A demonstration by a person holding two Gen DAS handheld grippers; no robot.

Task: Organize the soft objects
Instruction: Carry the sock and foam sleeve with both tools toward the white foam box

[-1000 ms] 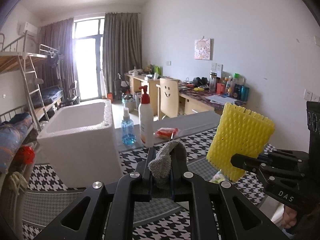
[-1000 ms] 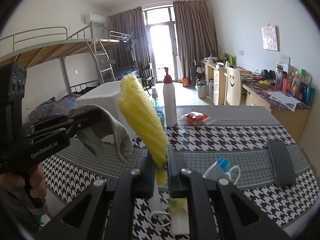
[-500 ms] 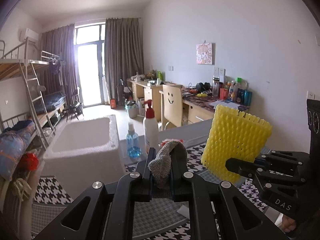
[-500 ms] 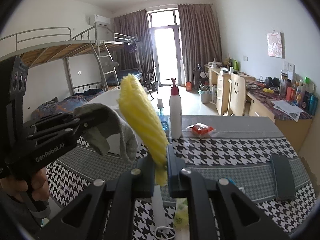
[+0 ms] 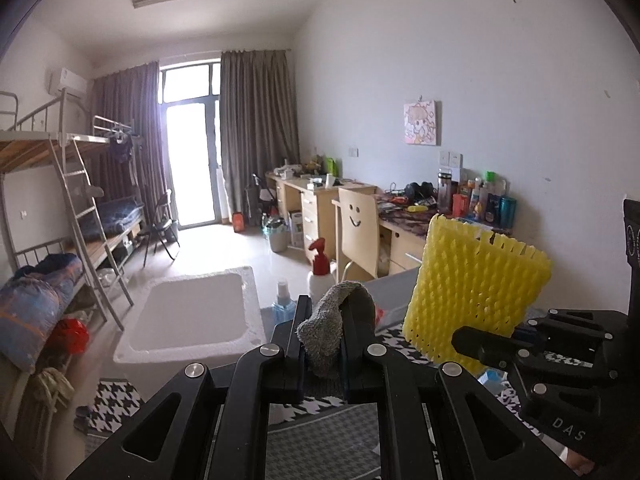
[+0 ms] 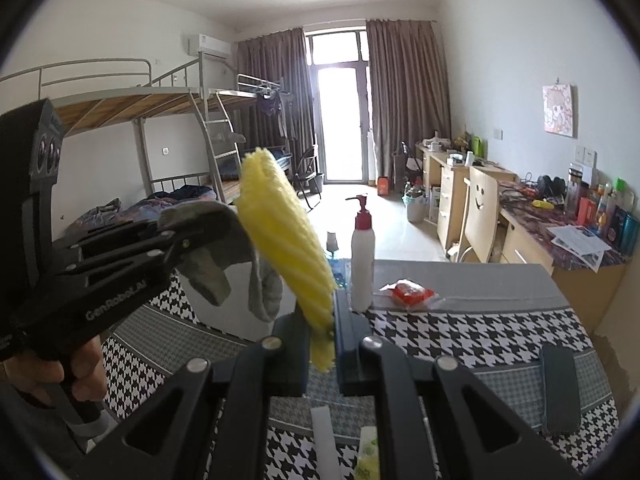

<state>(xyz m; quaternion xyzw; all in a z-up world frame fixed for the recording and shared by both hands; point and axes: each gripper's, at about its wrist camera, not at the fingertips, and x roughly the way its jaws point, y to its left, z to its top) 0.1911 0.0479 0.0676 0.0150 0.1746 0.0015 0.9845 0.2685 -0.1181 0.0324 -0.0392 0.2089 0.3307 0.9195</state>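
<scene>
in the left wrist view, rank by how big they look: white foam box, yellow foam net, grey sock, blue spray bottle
1. white foam box
2. yellow foam net, though nearer the camera, so its true size is unsure
3. grey sock, also close
4. blue spray bottle, partly hidden

Fuzzy grey cloth sock [image 5: 326, 330], yellow foam netting [image 5: 476, 292].

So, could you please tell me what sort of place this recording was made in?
Most likely a shared dormitory room. Metal bunk beds with a ladder line one wall, a row of cluttered study desks with a wooden chair lines the other, and a curtained balcony door closes the far end.
</scene>
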